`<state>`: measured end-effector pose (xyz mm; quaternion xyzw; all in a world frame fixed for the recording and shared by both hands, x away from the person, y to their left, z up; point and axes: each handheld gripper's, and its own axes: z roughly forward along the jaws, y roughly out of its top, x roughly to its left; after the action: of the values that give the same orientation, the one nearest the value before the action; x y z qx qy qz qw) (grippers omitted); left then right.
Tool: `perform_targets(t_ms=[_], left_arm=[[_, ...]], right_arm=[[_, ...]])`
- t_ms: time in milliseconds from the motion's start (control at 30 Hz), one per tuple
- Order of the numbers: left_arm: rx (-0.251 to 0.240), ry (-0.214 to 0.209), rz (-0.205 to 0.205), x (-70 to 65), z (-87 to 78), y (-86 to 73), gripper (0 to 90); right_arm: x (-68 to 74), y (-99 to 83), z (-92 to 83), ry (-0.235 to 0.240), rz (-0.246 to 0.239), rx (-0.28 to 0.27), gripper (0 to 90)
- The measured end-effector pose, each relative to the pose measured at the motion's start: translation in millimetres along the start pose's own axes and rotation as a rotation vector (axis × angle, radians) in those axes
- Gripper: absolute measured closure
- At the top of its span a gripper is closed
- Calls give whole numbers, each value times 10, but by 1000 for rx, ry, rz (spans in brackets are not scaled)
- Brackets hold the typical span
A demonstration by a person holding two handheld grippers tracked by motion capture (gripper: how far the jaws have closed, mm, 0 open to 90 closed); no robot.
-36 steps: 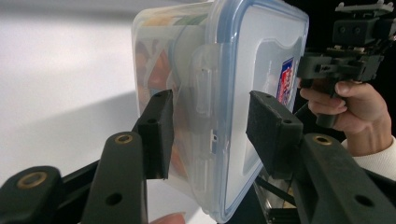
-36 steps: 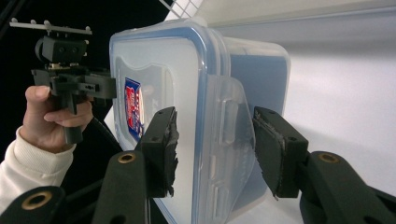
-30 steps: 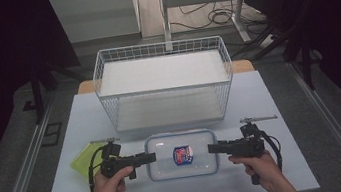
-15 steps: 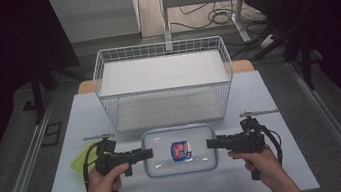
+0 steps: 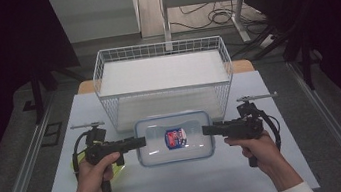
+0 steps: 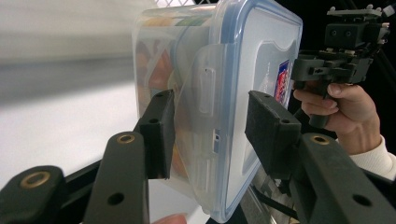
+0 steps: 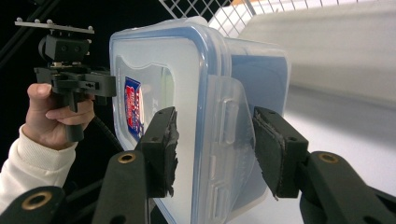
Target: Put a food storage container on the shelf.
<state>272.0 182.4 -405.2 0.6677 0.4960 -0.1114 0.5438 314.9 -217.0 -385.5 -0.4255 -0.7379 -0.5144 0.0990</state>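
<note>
Near the front edge of the tabletop [image 5: 181, 185], two hands hold the grippers level and facing each other. The left gripper [image 5: 139, 141] pinches the left end of the clear plastic container [image 5: 174, 138], one jaw above its blue-rimmed lid and one below its base, over the side latch. The right gripper [image 5: 207, 130] pinches the right end in the same way. The container seems to hang between them just above the tabletop, midway between its left and right edges, in front of the white wire basket [image 5: 163, 77] that stands toward the far edge. I judge the step is carrying it to the basket; both hands should rise evenly, keep the lid level and clear the near rim.
</note>
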Motion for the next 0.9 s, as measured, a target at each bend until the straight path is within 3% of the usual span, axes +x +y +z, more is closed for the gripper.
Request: perform_targets(t_ms=[400, 733, 900], left_arm=[[-42, -15, 26, -139, -83, 369, 548], [-45, -11, 35, -158, -55, 580, 544], [-59, -21, 42, -173, -61, 799, 544]], right_arm=[[68, 340, -90, 15, -23, -36, 511], [60, 546, -115, 7, -36, -47, 511], [80, 770, -141, 0, -45, -56, 512]])
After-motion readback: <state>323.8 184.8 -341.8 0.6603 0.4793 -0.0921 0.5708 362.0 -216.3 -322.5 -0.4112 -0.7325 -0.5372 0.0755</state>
